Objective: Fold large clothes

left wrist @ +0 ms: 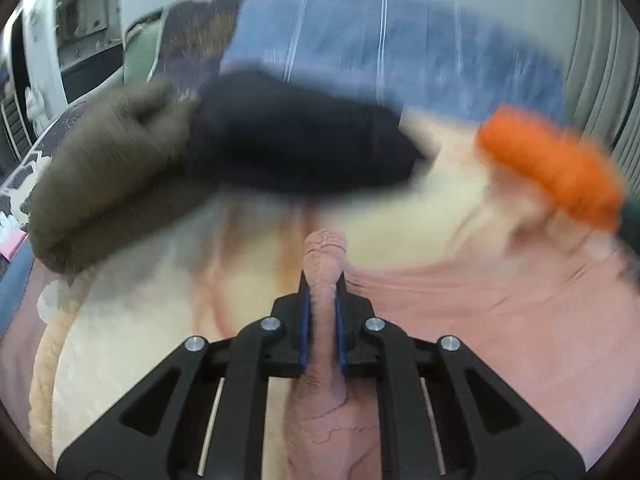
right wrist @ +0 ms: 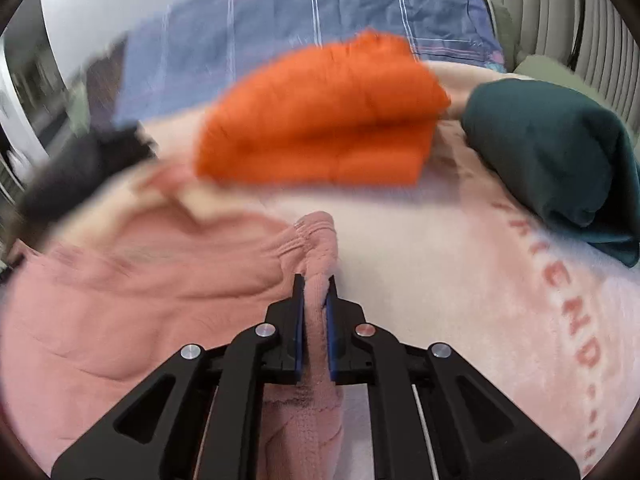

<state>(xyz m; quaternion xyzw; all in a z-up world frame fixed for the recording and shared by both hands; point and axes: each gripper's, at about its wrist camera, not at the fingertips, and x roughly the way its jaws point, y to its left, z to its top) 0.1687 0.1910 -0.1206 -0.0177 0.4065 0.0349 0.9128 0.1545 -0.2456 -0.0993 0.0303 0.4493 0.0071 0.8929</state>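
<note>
Both views are evenly and softly lit, with no hard shadows and no glare on the fabrics; small highlights are seen on the silver bolts (left wrist: 271, 323) of the near linkage, which is rendered sharp; the far folded clothes, the black one (left wrist: 296, 144) and the orange one (right wrist: 320, 116), are smeared by motion blur; straight lines are bent by fisheye distortion, and the corners are darkened.

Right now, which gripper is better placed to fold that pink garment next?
Neither alone: the left gripper and right gripper each pinch an edge of the pink garment, so probably both move together.
</note>
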